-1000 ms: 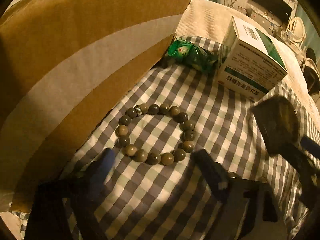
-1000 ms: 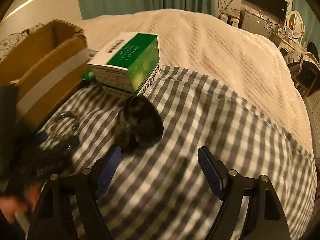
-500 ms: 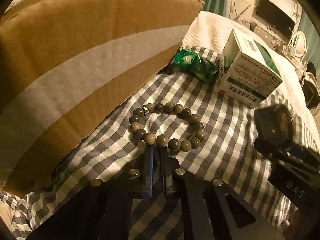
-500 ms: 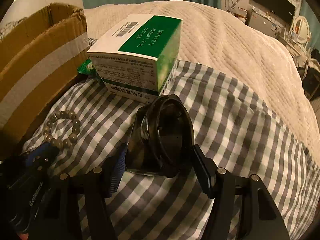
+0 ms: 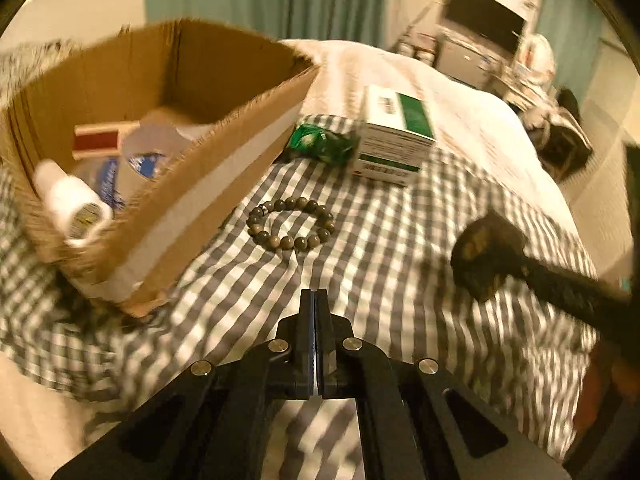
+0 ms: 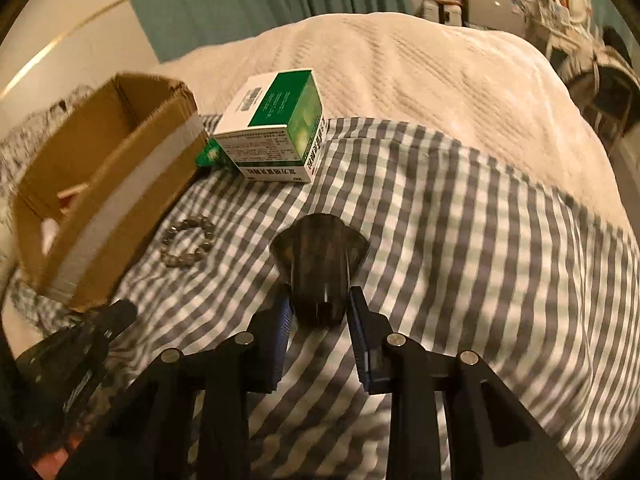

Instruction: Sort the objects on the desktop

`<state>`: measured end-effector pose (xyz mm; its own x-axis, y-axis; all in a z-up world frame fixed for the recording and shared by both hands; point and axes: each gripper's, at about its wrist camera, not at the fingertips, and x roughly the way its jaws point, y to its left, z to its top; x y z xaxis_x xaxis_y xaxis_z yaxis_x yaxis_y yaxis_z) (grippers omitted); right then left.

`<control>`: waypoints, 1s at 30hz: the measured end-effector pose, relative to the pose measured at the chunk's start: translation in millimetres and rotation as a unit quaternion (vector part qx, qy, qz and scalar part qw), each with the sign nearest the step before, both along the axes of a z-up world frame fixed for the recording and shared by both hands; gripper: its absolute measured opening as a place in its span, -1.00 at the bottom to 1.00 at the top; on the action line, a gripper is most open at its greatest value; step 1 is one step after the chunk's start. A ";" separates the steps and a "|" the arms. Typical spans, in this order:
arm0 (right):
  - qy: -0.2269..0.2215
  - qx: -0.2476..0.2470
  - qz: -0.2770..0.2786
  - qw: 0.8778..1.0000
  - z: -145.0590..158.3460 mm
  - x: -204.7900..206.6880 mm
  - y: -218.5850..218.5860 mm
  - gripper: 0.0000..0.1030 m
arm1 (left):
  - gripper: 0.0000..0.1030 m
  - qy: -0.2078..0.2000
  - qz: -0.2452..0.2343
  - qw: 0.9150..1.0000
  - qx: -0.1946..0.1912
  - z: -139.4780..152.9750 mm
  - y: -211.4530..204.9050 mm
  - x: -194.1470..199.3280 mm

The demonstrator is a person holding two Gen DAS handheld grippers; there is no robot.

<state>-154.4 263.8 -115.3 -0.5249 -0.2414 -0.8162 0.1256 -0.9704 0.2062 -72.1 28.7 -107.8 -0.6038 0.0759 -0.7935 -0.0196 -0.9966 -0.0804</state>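
A bead bracelet (image 5: 291,224) (image 6: 188,246) lies on the checked cloth (image 5: 400,220), just in front of my left gripper (image 5: 315,300). That gripper is shut with nothing between its fingers, and in the right wrist view it (image 6: 80,352) shows at the lower left. My right gripper (image 6: 320,304) is closing on a dark flared cup (image 6: 318,264) (image 5: 486,256). Its blue pads (image 6: 282,320) press the cup's narrow end. An open cardboard box (image 5: 224,184) (image 6: 120,200) stands to the left of the bracelet.
A white and green carton (image 5: 394,136) (image 6: 276,140) and a green packet (image 5: 320,142) sit at the far edge of the cloth. The cardboard box holds a white bottle (image 5: 72,204) and several other items. A cream quilted bedspread (image 6: 440,72) lies beyond.
My left gripper shut on nothing and drew back and up from the bracelet, so the box's inside came into view. My right gripper reached the dark cup and closed around it.
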 end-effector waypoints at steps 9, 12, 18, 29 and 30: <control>0.017 -0.054 -0.018 0.998 16.5 18.0 14.0 -0.47 | -1.00 0.004 -0.018 1.000 0.013 18.8 3.3 -9.2; 0.022 -0.073 -0.033 0.997 20.2 18.0 22.6 -0.14 | -0.98 0.003 -0.024 1.000 0.011 14.4 14.5 -16.7; -0.004 -0.084 -0.038 0.996 4.7 2.1 32.3 0.27 | 0.29 -0.040 0.001 0.999 0.011 -18.0 29.7 -61.1; -0.083 -0.020 0.006 0.996 -48.3 -32.5 -5.2 -0.06 | 0.45 -0.109 0.074 0.991 0.028 -77.5 24.4 -143.6; -0.087 -0.016 0.009 0.996 -52.6 -35.5 -6.8 -0.05 | 0.47 -0.106 0.082 0.990 0.030 -78.3 22.1 -149.6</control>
<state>-189.9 257.0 -167.8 -0.3718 -0.2771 -0.8860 0.1032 -0.9608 0.2572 -221.8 50.8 -186.1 -0.4319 0.0417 -0.9010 0.1659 -0.9782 -0.1248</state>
